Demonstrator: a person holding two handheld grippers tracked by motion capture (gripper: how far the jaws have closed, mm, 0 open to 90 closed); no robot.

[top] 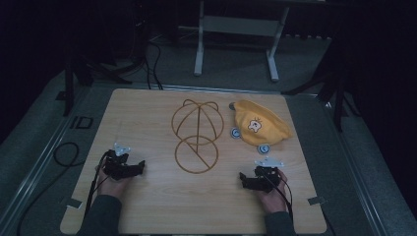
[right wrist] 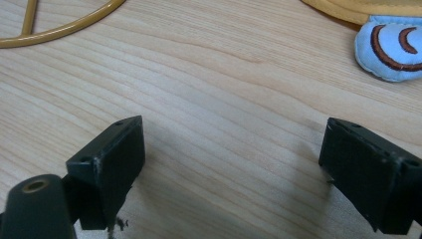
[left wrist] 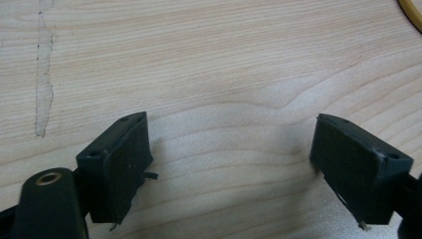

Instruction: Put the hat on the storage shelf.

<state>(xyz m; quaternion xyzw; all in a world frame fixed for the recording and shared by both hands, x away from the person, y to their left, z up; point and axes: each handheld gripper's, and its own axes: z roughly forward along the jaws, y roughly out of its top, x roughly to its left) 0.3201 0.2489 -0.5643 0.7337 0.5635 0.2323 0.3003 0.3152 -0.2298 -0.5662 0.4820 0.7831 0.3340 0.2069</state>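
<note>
Both grippers rest low in the high view, left gripper [top: 140,167] and right gripper [top: 244,178], jaws wide and empty. Upper right of centre lies the yellow hat [top: 259,127], beside the wire stand [top: 195,135]. Right gripper view: hat [right wrist: 363,7] at upper right, probably soft and light; pinch its brim.

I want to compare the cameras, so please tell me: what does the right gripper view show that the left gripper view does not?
Right gripper view alone: the hat edge and a blue ear at the top right, and a long arc of the wire stand at the top left.

Left gripper view alone: a pale scraped streak on the wood at the left, plus a short yellow piece of wire at the top right corner.

Both: bare wooden table and two black jaws standing wide apart with nothing between them, on the left gripper and the right gripper.
</note>
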